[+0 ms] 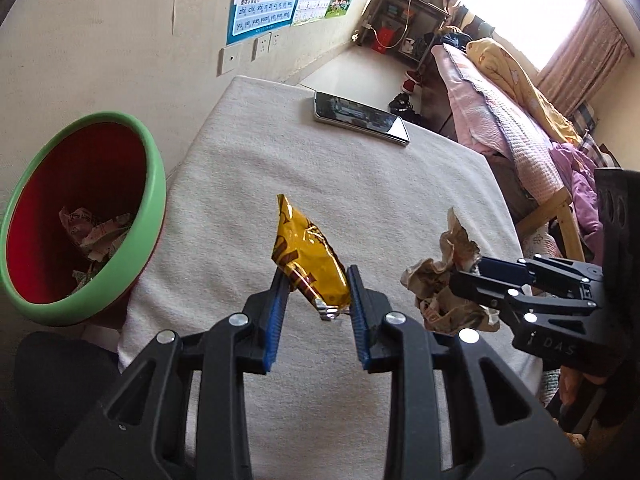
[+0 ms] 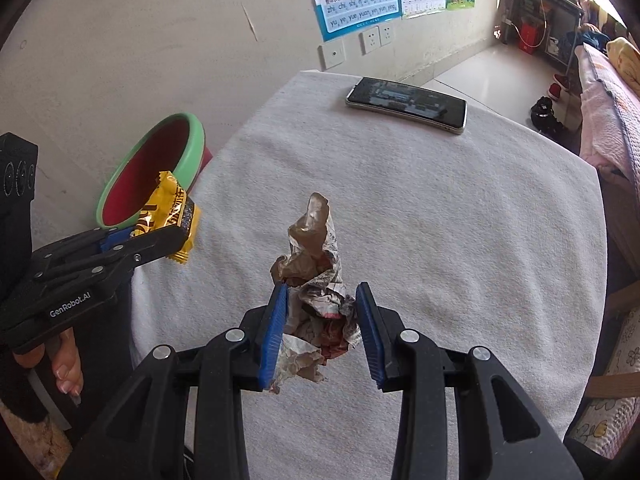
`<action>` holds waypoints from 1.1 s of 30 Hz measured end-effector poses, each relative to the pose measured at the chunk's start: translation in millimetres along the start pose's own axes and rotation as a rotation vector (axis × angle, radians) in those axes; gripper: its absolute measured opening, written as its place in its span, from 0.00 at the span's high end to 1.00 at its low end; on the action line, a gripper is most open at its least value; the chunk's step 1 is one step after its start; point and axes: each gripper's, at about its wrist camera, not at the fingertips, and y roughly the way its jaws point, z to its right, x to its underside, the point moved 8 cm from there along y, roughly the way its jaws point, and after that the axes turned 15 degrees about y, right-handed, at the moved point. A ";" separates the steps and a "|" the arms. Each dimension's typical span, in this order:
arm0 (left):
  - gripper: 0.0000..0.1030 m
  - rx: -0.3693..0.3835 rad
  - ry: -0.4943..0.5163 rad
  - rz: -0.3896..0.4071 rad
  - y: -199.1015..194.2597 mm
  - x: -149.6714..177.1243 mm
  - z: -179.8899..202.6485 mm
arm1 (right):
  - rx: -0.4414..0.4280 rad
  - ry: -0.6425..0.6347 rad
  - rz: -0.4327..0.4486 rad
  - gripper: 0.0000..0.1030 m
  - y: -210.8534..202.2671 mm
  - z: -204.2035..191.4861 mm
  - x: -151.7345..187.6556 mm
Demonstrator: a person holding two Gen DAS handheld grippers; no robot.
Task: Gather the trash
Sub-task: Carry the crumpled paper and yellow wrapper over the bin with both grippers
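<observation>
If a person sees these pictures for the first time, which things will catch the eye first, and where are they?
First comes the yellow wrapper, clamped in the left gripper above the white-covered table. Next is the crumpled paper wad held in the right gripper, beside it on the right. Then the green-rimmed red bin at the table's left edge, with paper scraps already inside, and the phone lying at the far side.

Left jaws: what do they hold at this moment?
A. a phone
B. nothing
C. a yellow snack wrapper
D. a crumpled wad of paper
C: in the left wrist view the yellow wrapper is pinched in the left gripper, lifted off the table; the paper wad is in the right gripper, and the phone lies on the table.
</observation>
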 end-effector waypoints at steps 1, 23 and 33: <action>0.73 -0.011 -0.005 0.004 -2.0 -0.3 -4.6 | -0.006 -0.005 0.003 0.66 -0.4 -4.9 -1.0; 0.72 -0.235 -0.142 0.041 -46.1 7.7 -124.6 | -0.142 -0.233 0.053 0.66 14.8 -140.9 -36.2; 0.72 -0.292 -0.191 0.054 -57.8 6.6 -155.3 | -0.153 -0.275 0.058 0.66 24.7 -164.1 -45.9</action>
